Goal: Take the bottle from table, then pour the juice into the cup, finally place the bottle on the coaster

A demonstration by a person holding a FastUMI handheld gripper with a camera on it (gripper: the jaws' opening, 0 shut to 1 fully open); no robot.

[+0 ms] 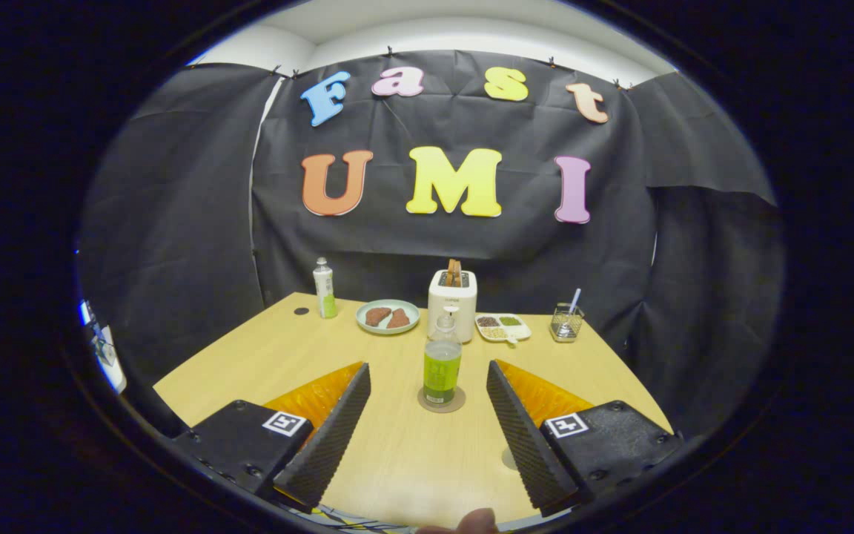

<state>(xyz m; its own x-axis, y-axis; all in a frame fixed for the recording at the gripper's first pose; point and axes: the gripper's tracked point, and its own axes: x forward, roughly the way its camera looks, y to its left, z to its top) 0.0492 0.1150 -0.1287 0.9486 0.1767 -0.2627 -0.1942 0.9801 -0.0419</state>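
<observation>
A clear bottle (442, 362) with green juice and a green label stands upright on a round brown coaster (441, 401) in the middle of the wooden table (264, 363). It is just ahead of my fingers, in line with the gap between them. My gripper (428, 372) is open, its ribbed black fingers (338, 426) spread wide, nothing touching the bottle. A small glass cup (566, 322) with a straw-like stick sits far back to the right, near the table's edge.
Beyond the bottle stand a white toaster (452, 294) with toast, a pale plate (388, 317) with two brown pieces, a divided white dish (502, 326) and a white-green tube (325, 288). A fingertip (471, 521) shows at the near edge below the fingers.
</observation>
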